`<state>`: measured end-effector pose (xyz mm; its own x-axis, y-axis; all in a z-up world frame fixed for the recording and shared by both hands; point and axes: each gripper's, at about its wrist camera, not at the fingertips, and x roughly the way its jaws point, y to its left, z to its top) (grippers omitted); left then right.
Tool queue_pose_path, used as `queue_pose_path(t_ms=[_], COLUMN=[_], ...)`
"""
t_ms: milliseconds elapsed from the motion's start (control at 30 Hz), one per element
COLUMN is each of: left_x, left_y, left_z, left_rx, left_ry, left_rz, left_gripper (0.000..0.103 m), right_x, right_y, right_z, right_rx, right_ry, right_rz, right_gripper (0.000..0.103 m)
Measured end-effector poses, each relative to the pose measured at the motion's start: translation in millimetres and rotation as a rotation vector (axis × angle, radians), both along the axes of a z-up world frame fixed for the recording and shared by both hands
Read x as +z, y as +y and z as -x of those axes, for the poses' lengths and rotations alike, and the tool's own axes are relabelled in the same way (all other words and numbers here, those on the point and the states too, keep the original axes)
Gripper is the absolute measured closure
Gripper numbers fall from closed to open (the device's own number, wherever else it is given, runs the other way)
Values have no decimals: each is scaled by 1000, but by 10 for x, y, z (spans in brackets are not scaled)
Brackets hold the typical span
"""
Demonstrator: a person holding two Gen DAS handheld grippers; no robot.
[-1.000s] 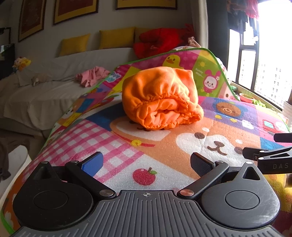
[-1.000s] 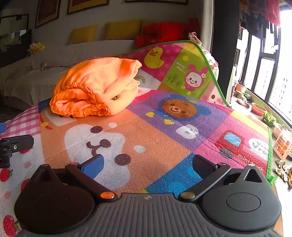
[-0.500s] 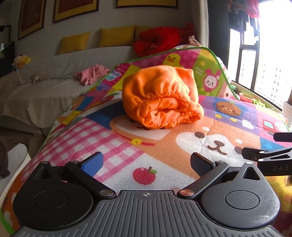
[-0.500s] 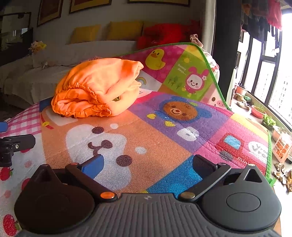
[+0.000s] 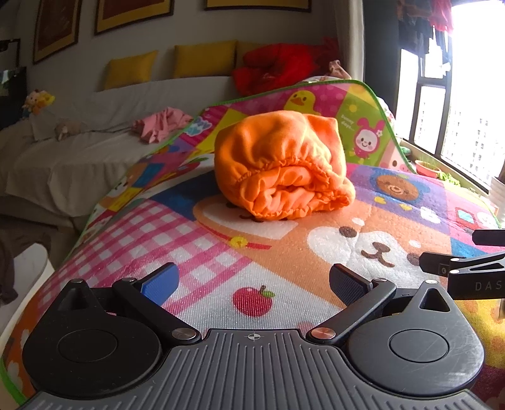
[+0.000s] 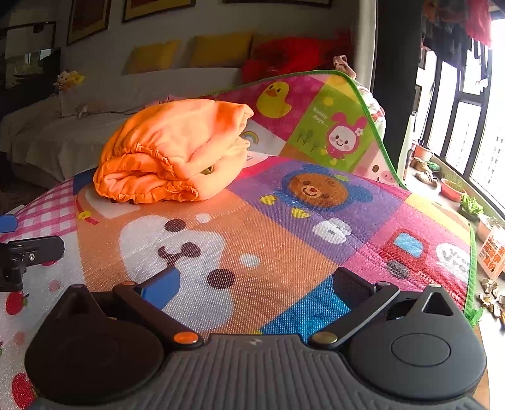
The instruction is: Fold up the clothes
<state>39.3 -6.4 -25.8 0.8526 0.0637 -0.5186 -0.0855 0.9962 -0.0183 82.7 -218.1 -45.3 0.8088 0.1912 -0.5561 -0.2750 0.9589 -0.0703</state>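
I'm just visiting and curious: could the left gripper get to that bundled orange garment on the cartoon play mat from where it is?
Probably yes. The left gripper is open and faces the bundled orange garment, with only bare cartoon play mat between them; the right gripper sits off to the side.

A family living room: a sofa (image 5: 94, 148) draped in pale cloth runs along the wall beneath framed pictures (image 5: 132, 12), lined with yellow cushions (image 5: 205, 60) and a small stuffed toy (image 5: 38, 99). A children's cartoon play mat (image 6: 284, 227) fills the foreground. Potted plants (image 6: 470, 205) sit by tall windows (image 6: 457, 116), laundry (image 6: 454, 28) hanging above.
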Motion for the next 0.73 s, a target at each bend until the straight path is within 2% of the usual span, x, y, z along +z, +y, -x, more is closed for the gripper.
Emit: queue_pose_path(t_ms=[733], left_x=[3], left_y=[-6], left_z=[15], left_rx=[-6], left_ry=[-3], left_rz=[-5], left_gripper=[0], right_x=[5], right_y=[-12], right_z=[-16], right_rx=[7], right_ry=[7], right_rz=[2], right_gripper=[0])
